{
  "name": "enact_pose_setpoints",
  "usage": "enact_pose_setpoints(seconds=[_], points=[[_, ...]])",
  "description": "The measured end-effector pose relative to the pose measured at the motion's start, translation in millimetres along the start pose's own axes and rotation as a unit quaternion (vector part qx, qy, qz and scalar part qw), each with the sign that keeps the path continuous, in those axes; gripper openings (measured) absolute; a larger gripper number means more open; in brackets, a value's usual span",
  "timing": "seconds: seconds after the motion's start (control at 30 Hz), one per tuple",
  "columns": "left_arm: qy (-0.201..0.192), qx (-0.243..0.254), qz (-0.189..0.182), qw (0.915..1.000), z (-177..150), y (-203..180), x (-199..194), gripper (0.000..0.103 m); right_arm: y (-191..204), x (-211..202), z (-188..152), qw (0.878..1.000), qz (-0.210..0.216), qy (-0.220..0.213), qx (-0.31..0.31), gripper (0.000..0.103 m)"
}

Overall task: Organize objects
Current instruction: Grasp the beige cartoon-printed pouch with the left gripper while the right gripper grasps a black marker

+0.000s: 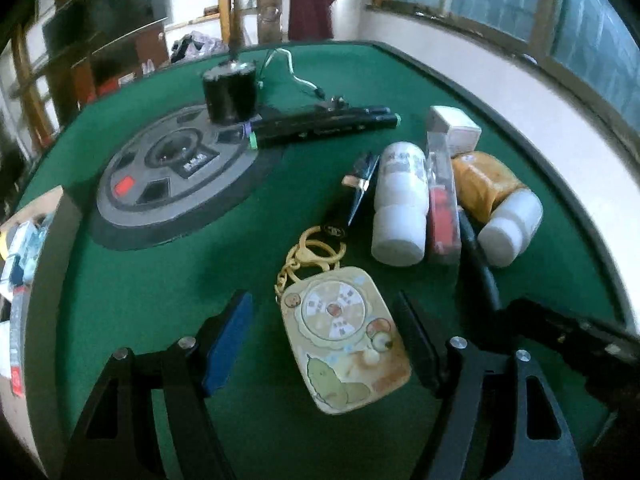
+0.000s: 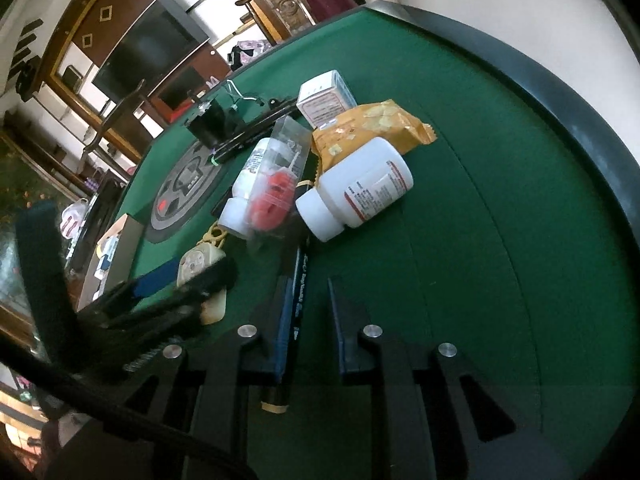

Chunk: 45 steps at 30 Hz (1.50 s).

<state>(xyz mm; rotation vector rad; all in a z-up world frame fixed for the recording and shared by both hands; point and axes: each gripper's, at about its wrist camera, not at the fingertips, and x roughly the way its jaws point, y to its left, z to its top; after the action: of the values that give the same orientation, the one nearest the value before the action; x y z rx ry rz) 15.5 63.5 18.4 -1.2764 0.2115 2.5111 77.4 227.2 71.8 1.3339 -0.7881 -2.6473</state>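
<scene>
A cream keychain toy (image 1: pixel 344 340) with a yellow clasp lies flat on the green felt table (image 1: pixel 160 300). My left gripper (image 1: pixel 324 300) is open and straddles the toy, with felt showing between the blue left pad (image 1: pixel 228 344) and the toy. In the right wrist view the same gripper (image 2: pixel 192 280) hangs over the toy (image 2: pixel 200 264). My right gripper (image 2: pixel 308 282) is shut on a black pen (image 2: pixel 298 276) that runs along its left pad, its tan-banded rear end poking out underneath. The pen's front end lies under the clutter.
The clutter holds two white bottles (image 1: pixel 400 208) (image 2: pixel 356 188), a clear packet with a red part (image 2: pixel 276 192), a yellow snack bag (image 2: pixel 372 120) and a white box (image 2: pixel 324 96). Black markers (image 1: pixel 320 126) and a black cylinder (image 1: pixel 230 92) sit by the grey round hub (image 1: pixel 172 168). An open cardboard box (image 1: pixel 24 240) stands at the left edge.
</scene>
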Motion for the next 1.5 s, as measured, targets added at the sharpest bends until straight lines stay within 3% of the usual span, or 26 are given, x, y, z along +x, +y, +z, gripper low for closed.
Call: enact_pose_setpoints(seconds=[0.03, 0.07, 0.23, 0.43, 0.57, 0.63, 0.67, 0.73, 0.87, 1.0, 1.23, 1.5], points=[[-0.009, 0.011, -0.001, 0.9999, -2, -2, -3, 0.042, -1, 0, 0, 1.0, 0.001, -0.001, 0.002, 0.016], [-0.009, 0.014, -0.006, 0.9998, -3, -1, -6, 0.04, -1, 0, 0, 1.0, 0.004, 0.001, 0.003, 0.017], [-0.005, -0.008, -0.04, 0.9992, -8, 13, -25, 0.04, 3, 4, 1, 1.0, 0.002, 0.008, -0.005, 0.025], [-0.019, -0.043, -0.07, 0.9964, -16, 30, -51, 0.04, 32, 17, 6, 0.995, -0.068, 0.015, -0.069, 0.034], [-0.024, -0.06, -0.084, 0.9943, -20, 41, -60, 0.04, 64, 40, 6, 0.974, -0.159, 0.012, -0.16, 0.033], [-0.03, -0.066, -0.09, 0.9932, -22, 48, -65, 0.04, 72, 45, 3, 0.965, -0.183, 0.003, -0.186, 0.017], [-0.035, -0.069, -0.093, 0.9926, -24, 52, -70, 0.04, 72, 45, 2, 0.966, -0.18, 0.004, -0.187, 0.016], [-0.044, -0.077, -0.099, 0.9911, -29, 62, -80, 0.04, 64, 40, 2, 0.973, -0.157, 0.008, -0.167, 0.012], [-0.06, -0.101, -0.112, 0.9868, -39, 88, -100, 0.04, 45, 24, -4, 0.992, -0.071, 0.015, -0.108, 0.012], [-0.079, -0.132, -0.123, 0.9804, -50, 118, -119, 0.04, 36, 7, -11, 0.999, 0.016, 0.017, -0.049, 0.012], [-0.1, -0.189, -0.113, 0.9703, -67, 175, -144, 0.04, 69, 5, -11, 0.991, 0.129, 0.035, -0.022, 0.012], [-0.109, -0.221, -0.012, 0.9691, -75, 258, -163, 0.04, 172, 32, -7, 0.97, 0.221, 0.082, -0.064, 0.012]])
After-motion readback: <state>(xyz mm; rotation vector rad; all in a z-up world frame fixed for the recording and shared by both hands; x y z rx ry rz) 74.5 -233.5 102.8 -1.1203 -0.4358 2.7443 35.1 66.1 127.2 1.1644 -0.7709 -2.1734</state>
